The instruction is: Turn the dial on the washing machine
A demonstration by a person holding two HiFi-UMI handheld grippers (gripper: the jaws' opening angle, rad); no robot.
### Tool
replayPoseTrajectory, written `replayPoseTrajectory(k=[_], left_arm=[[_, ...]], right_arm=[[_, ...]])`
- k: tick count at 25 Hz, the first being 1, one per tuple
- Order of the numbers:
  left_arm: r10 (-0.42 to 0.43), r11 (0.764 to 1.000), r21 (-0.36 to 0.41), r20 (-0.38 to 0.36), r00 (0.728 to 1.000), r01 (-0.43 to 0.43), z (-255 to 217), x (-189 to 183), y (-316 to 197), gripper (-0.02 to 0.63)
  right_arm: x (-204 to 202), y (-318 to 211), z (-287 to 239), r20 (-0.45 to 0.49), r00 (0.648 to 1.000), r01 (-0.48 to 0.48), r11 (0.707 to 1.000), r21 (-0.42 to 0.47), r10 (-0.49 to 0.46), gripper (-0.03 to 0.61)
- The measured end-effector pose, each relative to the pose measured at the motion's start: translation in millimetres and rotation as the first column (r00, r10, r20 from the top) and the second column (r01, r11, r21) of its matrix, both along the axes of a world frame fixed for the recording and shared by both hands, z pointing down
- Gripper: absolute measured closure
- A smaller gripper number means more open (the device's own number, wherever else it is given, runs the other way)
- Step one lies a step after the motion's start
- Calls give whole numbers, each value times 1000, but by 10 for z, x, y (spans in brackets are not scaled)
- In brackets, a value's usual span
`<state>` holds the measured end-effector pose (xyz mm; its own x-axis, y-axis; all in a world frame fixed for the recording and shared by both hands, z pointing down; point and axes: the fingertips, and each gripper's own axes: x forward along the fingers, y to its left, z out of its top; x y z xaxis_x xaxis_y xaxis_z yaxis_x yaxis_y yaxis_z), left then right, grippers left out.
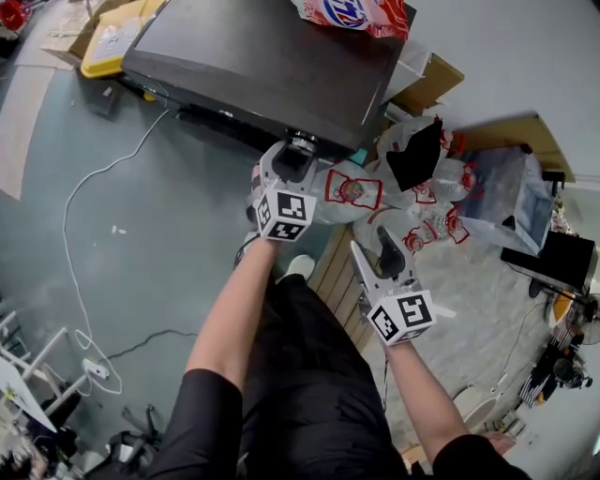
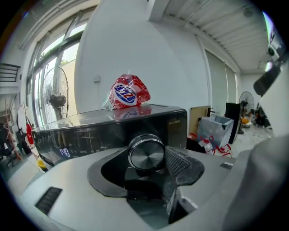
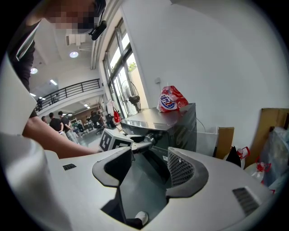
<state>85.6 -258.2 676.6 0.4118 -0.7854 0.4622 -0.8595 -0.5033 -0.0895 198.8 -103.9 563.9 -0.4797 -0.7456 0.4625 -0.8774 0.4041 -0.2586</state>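
The washing machine [image 1: 262, 56] is a dark top-loader with a glossy front panel [image 2: 90, 135]. Its round silver dial [image 1: 304, 141] [image 2: 146, 152] sits at the panel's near right end. My left gripper [image 1: 298, 152] [image 2: 145, 165] is shut on the dial, and the ribbed right pad [image 2: 177, 163] presses against the dial's side. My right gripper [image 1: 373, 242] [image 3: 146, 170] hangs lower and to the right, off the machine, open with nothing between its jaws. In the right gripper view the left gripper's marker cube [image 3: 113, 140] and the machine [image 3: 158, 119] show beyond the jaws.
A red and white detergent bag [image 1: 352, 14] [image 2: 128, 92] lies on the machine's lid. Clear plastic bags with red print [image 1: 422, 187] and a cardboard box [image 1: 431, 80] crowd the floor to the right. A white cable [image 1: 84, 234] loops over the floor at left. My legs stand below.
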Motion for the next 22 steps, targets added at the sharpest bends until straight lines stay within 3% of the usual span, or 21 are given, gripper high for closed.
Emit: replayPoseTrajectory(k=[3,6,13,22], left_arm=[[-3,1000,-10,-20,1000,3,6,-2,-1,368],[-45,997,-63,-119,992,37,40,-31,14,365],[-148,982,-164,-360,921,94,87,-88,55,331],[-196,970,-209,-388,901,121,113,-62,3,351]], right_arm=[[-27,2,18,5,1000,-3,1000,-8,4,354],[-51,16,23,10,1000,-4,1000,-12,4,354],[-21,31,42,12,1000,-12,1000,-18,12,354],[-64,52,93,16,1000,-9,1000,-22,10,354]])
